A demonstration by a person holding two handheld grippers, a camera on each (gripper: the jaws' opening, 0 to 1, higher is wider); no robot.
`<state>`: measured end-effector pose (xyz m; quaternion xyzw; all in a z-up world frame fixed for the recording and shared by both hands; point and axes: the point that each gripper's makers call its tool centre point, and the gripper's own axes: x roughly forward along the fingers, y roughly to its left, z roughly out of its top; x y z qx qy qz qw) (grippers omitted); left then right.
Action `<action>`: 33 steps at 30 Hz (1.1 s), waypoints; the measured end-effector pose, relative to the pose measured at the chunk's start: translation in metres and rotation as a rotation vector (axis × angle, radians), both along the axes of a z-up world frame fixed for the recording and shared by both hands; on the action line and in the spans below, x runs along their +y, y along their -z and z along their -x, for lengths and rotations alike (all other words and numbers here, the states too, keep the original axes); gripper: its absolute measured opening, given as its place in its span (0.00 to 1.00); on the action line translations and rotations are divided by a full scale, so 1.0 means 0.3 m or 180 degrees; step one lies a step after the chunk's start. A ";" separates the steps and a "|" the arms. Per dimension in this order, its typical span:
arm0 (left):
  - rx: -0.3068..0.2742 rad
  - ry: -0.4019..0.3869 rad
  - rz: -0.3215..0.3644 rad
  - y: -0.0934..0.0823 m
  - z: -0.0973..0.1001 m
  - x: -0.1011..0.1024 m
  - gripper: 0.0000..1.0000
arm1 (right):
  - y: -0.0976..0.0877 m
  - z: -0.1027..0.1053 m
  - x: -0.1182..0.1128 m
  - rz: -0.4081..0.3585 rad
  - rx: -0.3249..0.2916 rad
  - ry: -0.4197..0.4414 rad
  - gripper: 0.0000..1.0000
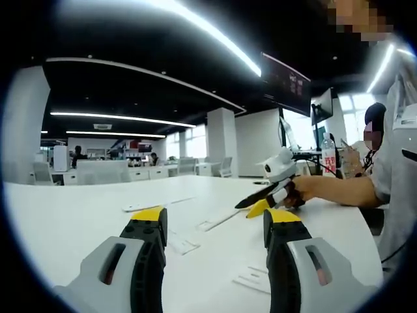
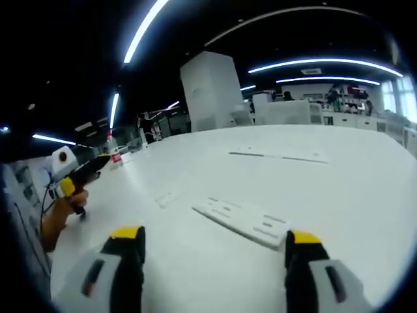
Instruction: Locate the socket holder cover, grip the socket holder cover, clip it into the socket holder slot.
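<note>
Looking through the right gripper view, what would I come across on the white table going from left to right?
The other gripper held in a person's hand → a small flat white piece → a long white perforated plate → a thin white strip farther back.

Socket holder [image 2: 246, 222] on table [image 2: 339, 189] — cover [image 2: 167, 197] perhaps beside.
</note>
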<state>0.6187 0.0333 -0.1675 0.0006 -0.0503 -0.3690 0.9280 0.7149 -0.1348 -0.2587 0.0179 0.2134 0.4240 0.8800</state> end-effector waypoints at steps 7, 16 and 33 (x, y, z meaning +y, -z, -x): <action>-0.0001 -0.0002 -0.0001 0.000 -0.001 0.000 0.59 | 0.001 0.000 0.004 0.0008 -0.0006 -0.0006 0.89; 0.0003 0.0000 -0.0004 0.000 0.000 -0.001 0.59 | 0.001 0.005 0.012 0.0013 -0.0010 -0.0020 0.89; 0.0002 0.0002 -0.0005 0.000 0.000 -0.002 0.59 | 0.002 0.014 0.025 0.0018 -0.0018 -0.0042 0.89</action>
